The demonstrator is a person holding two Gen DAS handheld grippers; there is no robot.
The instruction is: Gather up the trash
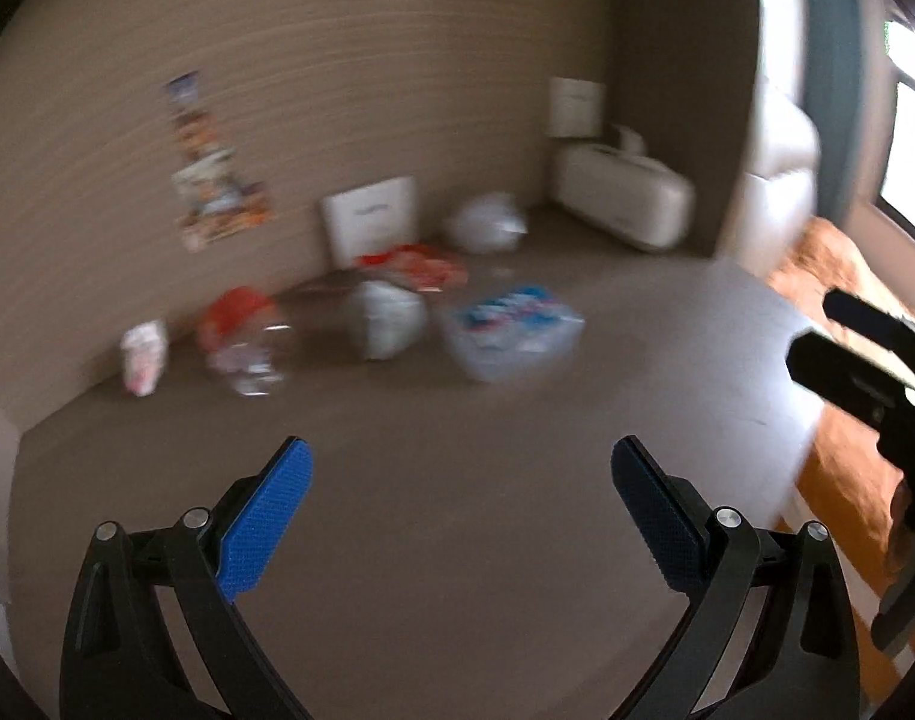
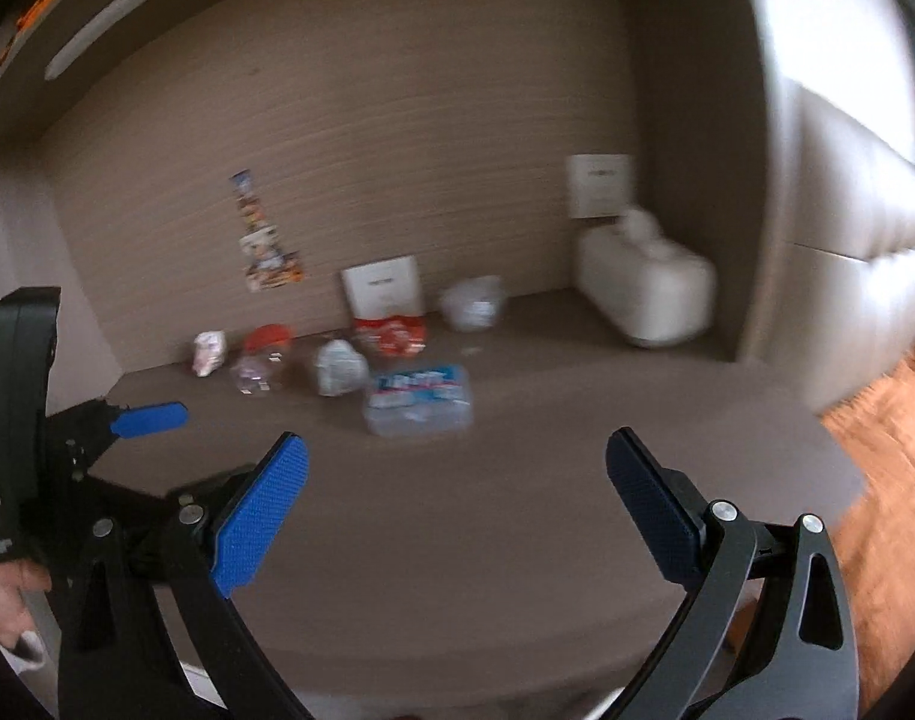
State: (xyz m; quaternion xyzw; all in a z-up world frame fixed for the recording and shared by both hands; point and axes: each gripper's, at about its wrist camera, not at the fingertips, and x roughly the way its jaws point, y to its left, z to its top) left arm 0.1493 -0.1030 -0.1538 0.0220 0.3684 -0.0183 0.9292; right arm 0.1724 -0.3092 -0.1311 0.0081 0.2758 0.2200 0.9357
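Several pieces of trash lie at the back of a brown desk [image 1: 457, 480]: a clear plastic pack with a blue and white label [image 1: 514, 324] [image 2: 418, 399], a crumpled white bag [image 1: 388, 318] [image 2: 337, 369], a clear jar with a red lid [image 1: 241, 336] [image 2: 262, 360], a red wrapper [image 1: 415, 261] [image 2: 391, 333], a small white cup [image 1: 142, 354] [image 2: 208, 351] and a clear crumpled bag [image 1: 487, 222] [image 2: 472, 303]. My left gripper [image 1: 460, 504] is open and empty, well short of them. My right gripper [image 2: 457, 498] is open and empty too. Both views are blurred.
A white appliance [image 1: 625, 198] [image 2: 646, 288] stands at the back right. A white card [image 1: 370, 219] [image 2: 382, 285] leans on the wall. The desk edge drops to an orange floor [image 1: 841, 468] [image 2: 889, 480] on the right. The left gripper also shows at the right wrist view's left edge [image 2: 67, 450].
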